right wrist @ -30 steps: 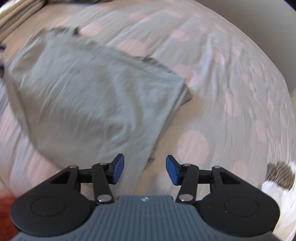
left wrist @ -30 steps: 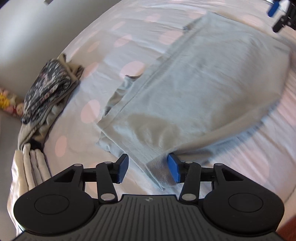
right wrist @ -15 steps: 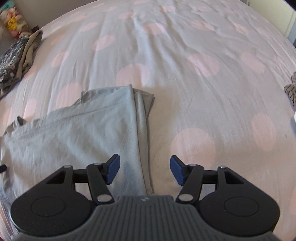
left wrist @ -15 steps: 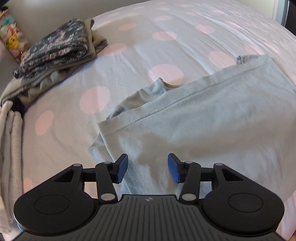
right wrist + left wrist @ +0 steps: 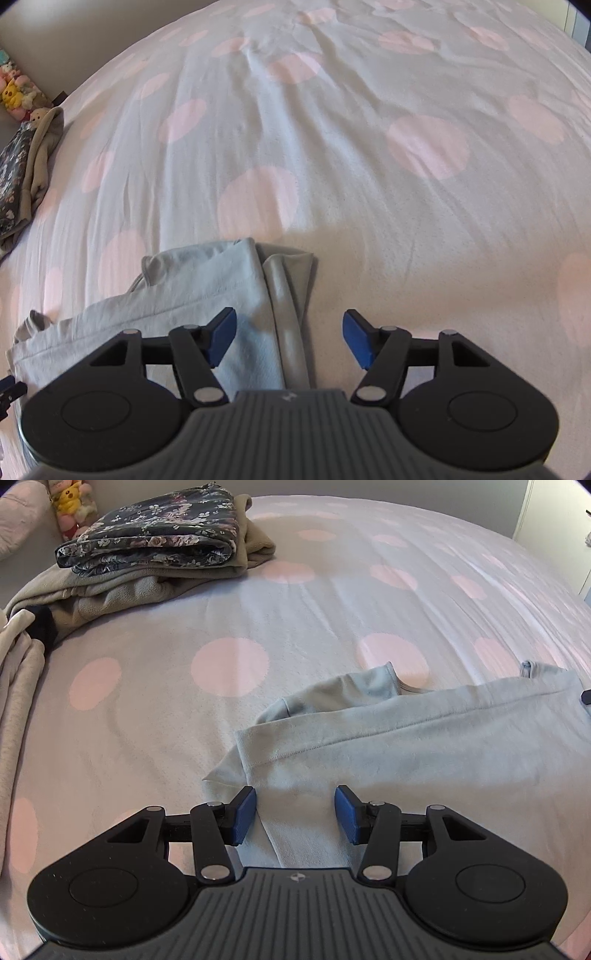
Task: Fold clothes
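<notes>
the grey garment lies sideways across both grippers; left gripper and right gripper each gape, empty, over opposite ends.

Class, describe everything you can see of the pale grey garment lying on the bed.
The pale grey garment looks like soft knit cotton, folded over itself, with a stitched hem along the top layer and a layer peeking out beneath. It lies flat on the pink-spotted bedsheet. Both the left hand-held gripper and the right hand-held gripper are open over its edges.

A bed cover with pink dots fills both views. A plain pale wall stands behind it, with soft toys beside it.
</notes>
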